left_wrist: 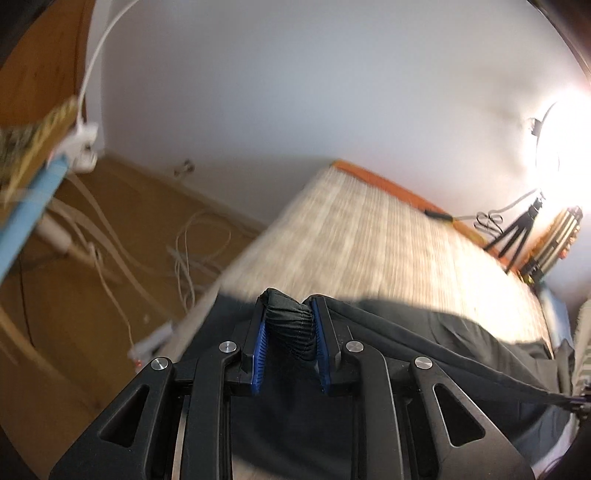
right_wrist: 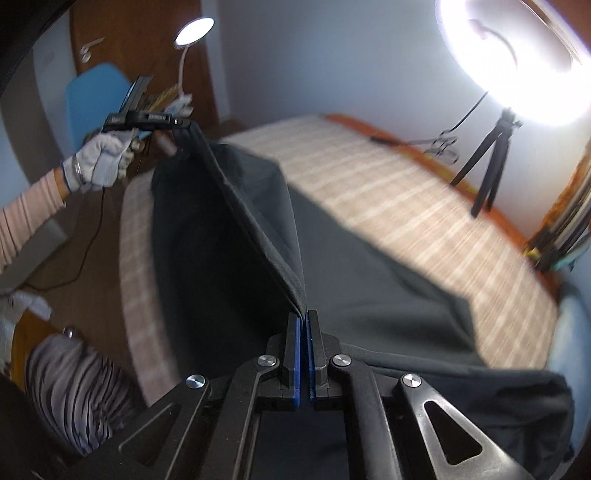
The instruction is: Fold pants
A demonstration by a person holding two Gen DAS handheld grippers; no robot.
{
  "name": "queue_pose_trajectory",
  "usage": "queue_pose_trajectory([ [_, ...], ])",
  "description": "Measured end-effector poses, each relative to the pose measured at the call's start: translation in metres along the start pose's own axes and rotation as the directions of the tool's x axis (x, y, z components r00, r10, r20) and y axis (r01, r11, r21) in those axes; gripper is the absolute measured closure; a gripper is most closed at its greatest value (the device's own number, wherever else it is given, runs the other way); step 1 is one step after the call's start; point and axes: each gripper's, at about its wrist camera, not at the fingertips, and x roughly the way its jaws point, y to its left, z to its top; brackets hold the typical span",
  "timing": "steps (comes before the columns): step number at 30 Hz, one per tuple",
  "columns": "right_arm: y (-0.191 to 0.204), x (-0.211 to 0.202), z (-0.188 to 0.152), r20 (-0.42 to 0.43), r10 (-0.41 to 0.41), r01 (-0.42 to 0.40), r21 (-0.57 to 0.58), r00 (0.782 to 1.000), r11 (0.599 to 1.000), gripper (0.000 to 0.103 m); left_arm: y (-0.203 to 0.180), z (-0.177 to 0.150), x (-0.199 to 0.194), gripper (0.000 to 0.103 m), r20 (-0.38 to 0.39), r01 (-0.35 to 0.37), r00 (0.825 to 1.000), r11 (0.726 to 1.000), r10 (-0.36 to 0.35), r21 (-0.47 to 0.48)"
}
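Clamping a thick wad of gathered, ribbed waistband between its blue pads, the left gripper (left_wrist: 289, 325) fills the near edge of the left wrist view, its jaws held partly apart by the bunched cloth. The right gripper (right_wrist: 303, 332) is pinched almost flat on a thin folded edge of the same black pants (right_wrist: 332, 266), the blue pads nearly meeting around the fabric. From that pinch a taut ridge of cloth climbs up and away to the left gripper (right_wrist: 177, 122), seen from the right wrist raised above the bed's far-left corner and gripped by a hand in a white glove (right_wrist: 99, 162) with a pale pink sleeve. Below the ridge the pants sag in two dark panels, and the rest of the garment lies spread over the near part of the bed (right_wrist: 406, 206), which wears a beige striped cover. Further off, a black tripod (right_wrist: 487, 162) stands on the bed's orange edge, bearing a glaring ring light (right_wrist: 517, 66). Beyond the left gripper sit a blue chair (right_wrist: 92, 99) and a small lit desk lamp (right_wrist: 194, 31) against a wooden door. White cables (left_wrist: 184, 254) trail across the brown floor beside the bed.
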Motion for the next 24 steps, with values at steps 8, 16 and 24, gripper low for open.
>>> queue_pose_trajectory([
  [8, 0.033, 0.026, -0.042, -0.134, 0.006, -0.014, -0.057, 0.991, 0.998, 0.103, 0.031, -0.051, -0.026, 0.054, -0.032, 0.013, 0.999, 0.998, -0.014, -0.056],
  [16, 0.031, 0.037, -0.047, -0.176, -0.007, -0.004, -0.062, 0.984, 0.998, 0.103, 0.049, -0.046, -0.034, 0.038, -0.011, 0.104, 0.994, 0.974, -0.108, -0.201],
  [24, 0.041, 0.001, -0.009, -0.113, 0.057, -0.066, -0.075, 0.992, 0.995, 0.047, 0.053, -0.049, -0.005, 0.058, -0.088, 0.079, 0.990, 0.947, -0.111, -0.310],
])
